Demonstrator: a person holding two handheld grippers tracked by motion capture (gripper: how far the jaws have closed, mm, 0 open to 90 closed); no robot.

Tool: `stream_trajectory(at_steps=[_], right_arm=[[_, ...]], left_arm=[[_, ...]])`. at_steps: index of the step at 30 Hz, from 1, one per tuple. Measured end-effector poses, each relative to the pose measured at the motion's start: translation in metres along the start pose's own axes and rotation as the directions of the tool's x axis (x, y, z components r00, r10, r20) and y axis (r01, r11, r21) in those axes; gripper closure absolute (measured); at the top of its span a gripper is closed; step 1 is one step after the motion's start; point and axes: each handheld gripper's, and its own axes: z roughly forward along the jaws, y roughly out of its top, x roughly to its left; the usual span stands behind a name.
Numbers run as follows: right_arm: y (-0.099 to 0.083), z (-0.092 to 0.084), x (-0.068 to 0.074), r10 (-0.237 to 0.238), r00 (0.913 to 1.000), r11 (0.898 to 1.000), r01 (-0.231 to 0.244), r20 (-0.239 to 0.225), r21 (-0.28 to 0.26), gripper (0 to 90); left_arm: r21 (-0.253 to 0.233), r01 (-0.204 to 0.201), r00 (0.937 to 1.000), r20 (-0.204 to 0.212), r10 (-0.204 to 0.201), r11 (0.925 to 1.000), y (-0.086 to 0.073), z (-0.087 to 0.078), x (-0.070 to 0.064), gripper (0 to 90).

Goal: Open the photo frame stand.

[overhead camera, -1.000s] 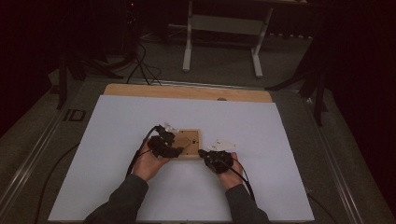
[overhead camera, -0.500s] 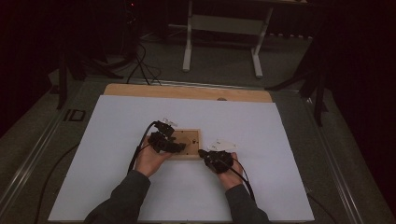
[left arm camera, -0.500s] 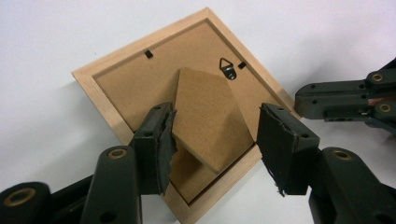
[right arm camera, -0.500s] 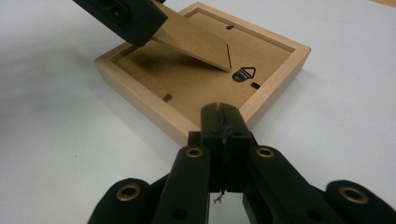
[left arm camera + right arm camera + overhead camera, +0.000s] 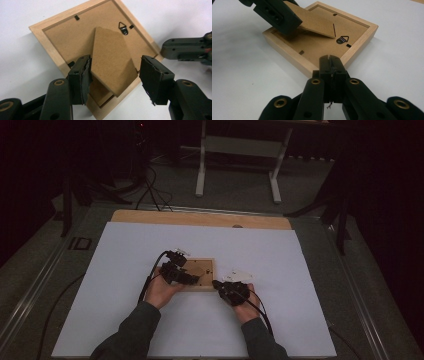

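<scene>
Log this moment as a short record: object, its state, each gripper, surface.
object: wooden picture frame, lying back side up
stand: cardboard easel flap, lifted at an angle off the backing
hanger: small metal hook on the backing
left gripper: jaws have just been opening, flap between them, pads apart from it
right gripper: shut, tips against the frame's edge
surface: white sheet on the table

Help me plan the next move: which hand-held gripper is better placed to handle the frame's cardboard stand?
Left. The left hand-held gripper straddles the raised stand with its jaws just opened; the right hand-held gripper is shut against the picture frame edge.
</scene>
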Motion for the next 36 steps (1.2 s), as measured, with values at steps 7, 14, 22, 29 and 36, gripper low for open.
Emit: stream_trajectory(at_steps=[7,14,22,29,36], right_arm=[[0.000,0.000,0.000,0.001,1.0000,1.000,-0.001,-0.002,-0.001,88.7],[0.000,0.000,0.000,0.001,1.0000,1.000,-0.001,-0.004,-0.001,87.7],[0.000,0.000,0.000,0.000,1.0000,1.000,0.000,-0.005,-0.002,87.2],[0.000,0.000,0.000,-0.001,1.0000,1.000,0.001,-0.006,-0.002,86.6],[0.000,0.000,0.001,-0.003,1.0000,1.000,0.003,-0.009,-0.002,84.9]], left_arm=[[0.005,0.002,1.0000,0.006,-0.002,1.0000,-0.001,0.002,0.001,51.1],[-0.011,0.037,0.9975,0.060,-0.036,0.9993,0.000,0.000,0.004,48.7],[-0.012,0.110,0.9854,0.131,-0.108,0.9938,0.002,-0.001,0.012,48.6],[-0.012,0.148,0.9779,0.151,-0.145,0.9889,0.002,-0.001,0.016,53.7],[-0.009,0.159,0.9764,0.149,-0.156,0.9872,0.003,-0.001,0.016,55.1]])
